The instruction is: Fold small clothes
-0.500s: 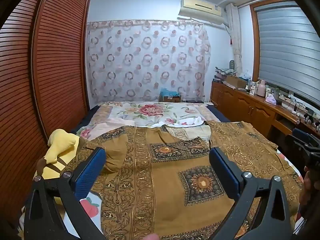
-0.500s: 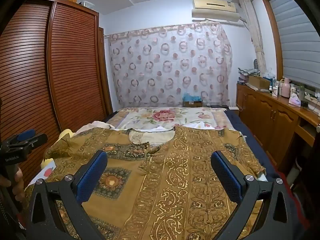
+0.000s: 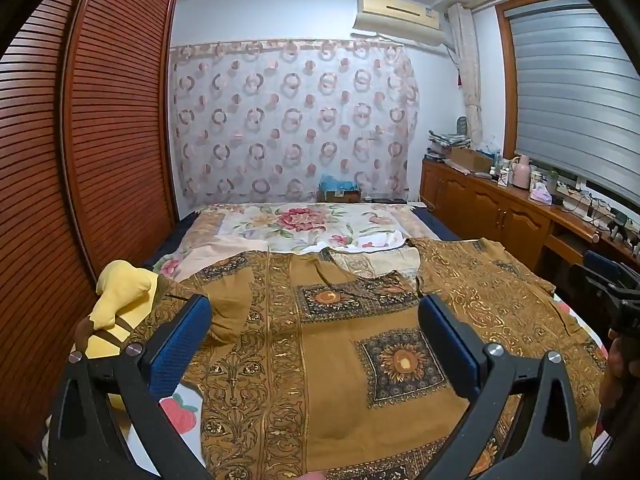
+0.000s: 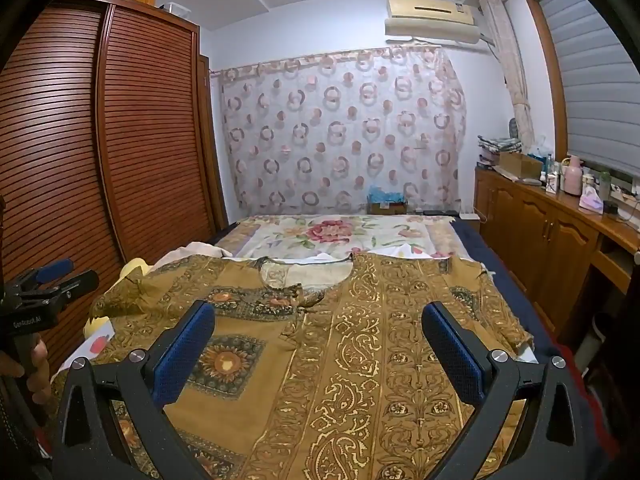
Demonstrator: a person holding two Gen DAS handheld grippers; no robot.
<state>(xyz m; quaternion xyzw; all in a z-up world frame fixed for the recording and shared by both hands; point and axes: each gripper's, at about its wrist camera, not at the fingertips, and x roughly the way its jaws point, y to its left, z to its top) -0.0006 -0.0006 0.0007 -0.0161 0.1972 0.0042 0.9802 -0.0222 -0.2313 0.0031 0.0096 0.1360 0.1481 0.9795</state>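
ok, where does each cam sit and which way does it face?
Left wrist: on the left claw, looking down the bed over the shirt's left half toward the curtain; shows its open fingers, the right claw at the right edge.
Right wrist: on the right claw, same heading over the shirt's right half; shows its open fingers, the left claw at the left edge.
Shared: shirt, bed, curtain, wardrobe, each other's claw.

One brown patterned garment [image 3: 320, 360] lies on one bed [image 3: 304, 224]. Two grippers show: left gripper [image 3: 314, 344], right gripper [image 4: 318, 348]. One yellow item [image 3: 120, 296], perhaps a toy.
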